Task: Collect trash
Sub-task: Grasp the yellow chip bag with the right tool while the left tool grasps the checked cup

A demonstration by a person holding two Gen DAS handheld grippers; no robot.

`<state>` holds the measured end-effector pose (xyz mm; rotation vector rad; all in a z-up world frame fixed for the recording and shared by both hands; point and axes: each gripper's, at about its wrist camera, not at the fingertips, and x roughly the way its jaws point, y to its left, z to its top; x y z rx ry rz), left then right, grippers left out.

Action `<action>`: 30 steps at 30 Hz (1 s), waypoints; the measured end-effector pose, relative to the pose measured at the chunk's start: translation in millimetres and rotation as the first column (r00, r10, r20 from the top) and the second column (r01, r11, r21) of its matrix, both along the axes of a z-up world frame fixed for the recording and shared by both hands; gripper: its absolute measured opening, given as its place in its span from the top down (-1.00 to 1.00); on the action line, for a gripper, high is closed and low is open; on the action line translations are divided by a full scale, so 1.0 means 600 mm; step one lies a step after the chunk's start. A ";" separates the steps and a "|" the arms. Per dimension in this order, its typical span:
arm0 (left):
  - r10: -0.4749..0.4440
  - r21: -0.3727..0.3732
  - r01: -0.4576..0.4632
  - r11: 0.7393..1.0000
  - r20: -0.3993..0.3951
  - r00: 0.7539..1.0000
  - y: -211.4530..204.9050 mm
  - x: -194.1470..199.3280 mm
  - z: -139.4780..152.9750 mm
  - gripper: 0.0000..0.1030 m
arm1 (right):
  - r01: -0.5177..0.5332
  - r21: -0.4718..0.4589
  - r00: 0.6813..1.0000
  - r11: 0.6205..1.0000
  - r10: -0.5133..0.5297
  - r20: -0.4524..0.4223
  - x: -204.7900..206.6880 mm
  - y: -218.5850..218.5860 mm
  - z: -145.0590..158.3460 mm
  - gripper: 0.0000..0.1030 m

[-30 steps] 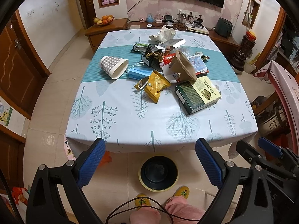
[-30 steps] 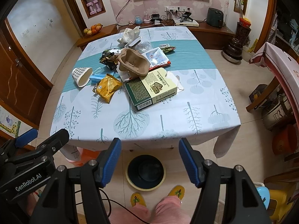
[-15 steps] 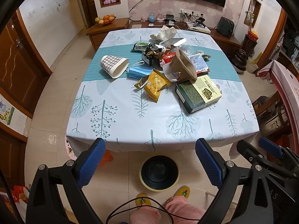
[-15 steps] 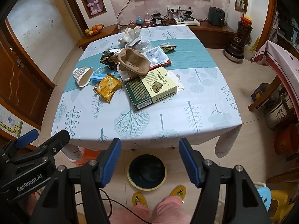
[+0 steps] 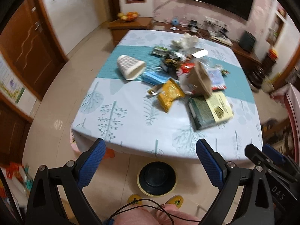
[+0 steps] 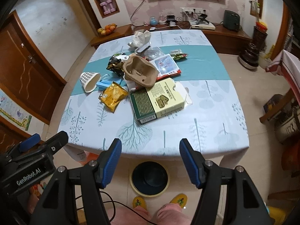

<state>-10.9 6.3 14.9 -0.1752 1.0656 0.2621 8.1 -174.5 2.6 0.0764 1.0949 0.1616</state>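
In the left wrist view, which is blurred, the left gripper (image 5: 150, 161) is held with its blue-padded fingers wide apart and nothing between them, at the near edge of the counter (image 5: 131, 131). The trash is piled toward 12 to 1 o'clock from it: a checked paper cup (image 5: 131, 68) lies on its side at 11 o'clock, a yellow snack bag (image 5: 170, 95) is seen at 12 o'clock, and a green box (image 5: 211, 110) lies flat at 1 o'clock with a brown pulp tray (image 5: 201, 80) leaning just behind it. A round black bin (image 5: 156, 177) stands on the floor at 6 o'clock from the counter's edge, directly beneath the gripper. In the right wrist view, the right gripper (image 6: 150, 162) is likewise spread open and empty, before the near edge of the counter (image 6: 206, 127). The green box (image 6: 159, 99) is seen at 12 o'clock, the pulp tray (image 6: 139, 72) resting against its far end, the snack bag (image 6: 112, 97) just beside it at 11 o'clock, and the paper cup (image 6: 90, 80) at 10 o'clock. The bin (image 6: 149, 178) sits on the floor between the fingers, and the left gripper (image 6: 28, 150) is visible at 9 o'clock.
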 end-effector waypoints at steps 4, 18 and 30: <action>0.102 -0.003 -0.102 0.995 0.000 0.995 0.037 0.001 0.001 -0.86 | -0.058 0.020 0.998 0.998 0.058 0.003 0.028 0.038 0.002 -0.25; 0.075 -0.078 -0.078 0.994 -0.032 0.997 0.241 0.160 -0.020 -0.86 | -0.052 0.068 0.998 0.996 0.055 -0.031 0.135 0.113 -0.032 -0.25; -0.192 -0.189 0.161 0.969 -0.160 0.968 0.335 0.352 -0.112 -0.86 | 0.243 0.051 0.949 0.969 -0.226 -0.218 0.264 0.231 -0.150 -0.07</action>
